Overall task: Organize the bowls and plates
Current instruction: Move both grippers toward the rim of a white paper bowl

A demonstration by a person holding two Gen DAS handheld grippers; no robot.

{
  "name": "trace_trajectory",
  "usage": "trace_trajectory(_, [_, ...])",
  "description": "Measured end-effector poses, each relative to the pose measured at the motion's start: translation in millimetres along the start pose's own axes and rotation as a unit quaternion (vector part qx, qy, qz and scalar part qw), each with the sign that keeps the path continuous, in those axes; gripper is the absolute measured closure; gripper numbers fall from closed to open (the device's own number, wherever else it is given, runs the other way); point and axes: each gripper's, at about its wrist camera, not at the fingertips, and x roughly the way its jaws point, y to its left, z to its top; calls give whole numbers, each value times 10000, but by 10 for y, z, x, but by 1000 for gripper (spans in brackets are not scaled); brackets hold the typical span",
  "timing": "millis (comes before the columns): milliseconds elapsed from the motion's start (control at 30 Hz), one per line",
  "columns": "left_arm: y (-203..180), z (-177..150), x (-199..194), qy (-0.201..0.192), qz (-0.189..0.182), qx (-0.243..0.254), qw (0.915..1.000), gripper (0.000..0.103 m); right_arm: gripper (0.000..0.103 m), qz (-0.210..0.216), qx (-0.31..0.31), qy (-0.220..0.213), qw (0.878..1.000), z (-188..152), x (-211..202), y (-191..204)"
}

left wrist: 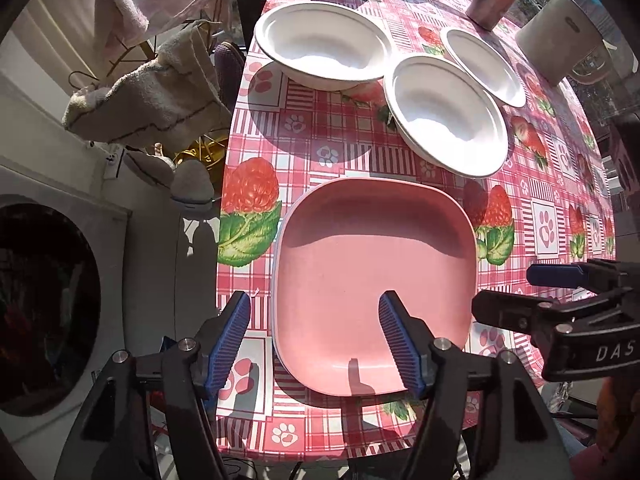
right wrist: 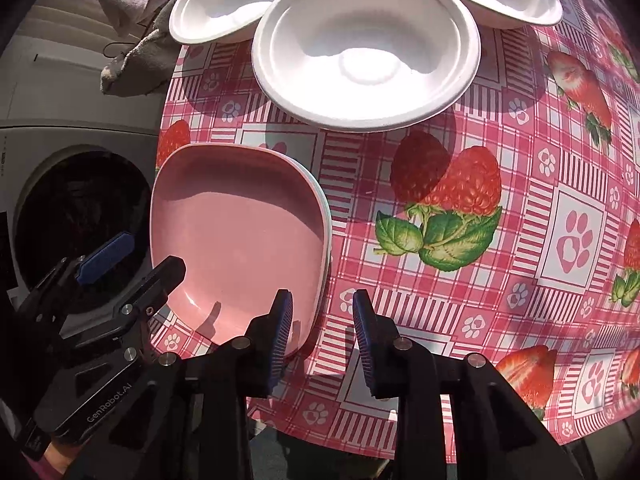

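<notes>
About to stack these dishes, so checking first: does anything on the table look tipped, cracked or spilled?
Nothing stands out. The three white bowls sit upright and empty. The pink plate lies flat on a stack near the table edge, with no visible cracks or spills.

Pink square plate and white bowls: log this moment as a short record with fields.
plates: pink square plastic plate stacked on a pale plate whose edge shows beneath
bowls: three white round paper bowls, separate, beyond the plates
surface: pink checked strawberry tablecloth
left gripper: jaws open astride the plate's left edge
right gripper: jaws open astride its right edge
</notes>
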Motion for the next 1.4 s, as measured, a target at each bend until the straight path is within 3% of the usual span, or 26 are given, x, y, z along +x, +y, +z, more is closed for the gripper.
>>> trace_trajectory(33, [6,19,-12,-4,-1,-48,10000,29,0,30,78,-91,9999,0,-10,-77])
trace_trajectory(300, [-152,294,-45,53,-160,11,9999,25,0,-7,941,-315,9951,-46,-27,-719])
trace_trajectory(467, [-322,551,-66,67,-209,172,9996,25,0,20,1165,-410,9923,-16,-111,-777])
trace_trajectory(633, [-436,860,-14,148,-367,55,9992,25,0,12,1196,-563,9912,279,-220,-804])
trace_trajectory(867, [-489,1202,242,336,-253,-147,9990,25,0,-3,1280,-768,9888,765,-351,-721])
trace_trajectory(1033, [-476,1347,452,589,-184,-252,9978,25,0,20,1387,-833,9868,891,-261,-922])
trace_trajectory(1400, [-474,1512,833,1042,-12,-427,9936,25,0,149,1396,-733,9874,1563,85,-722])
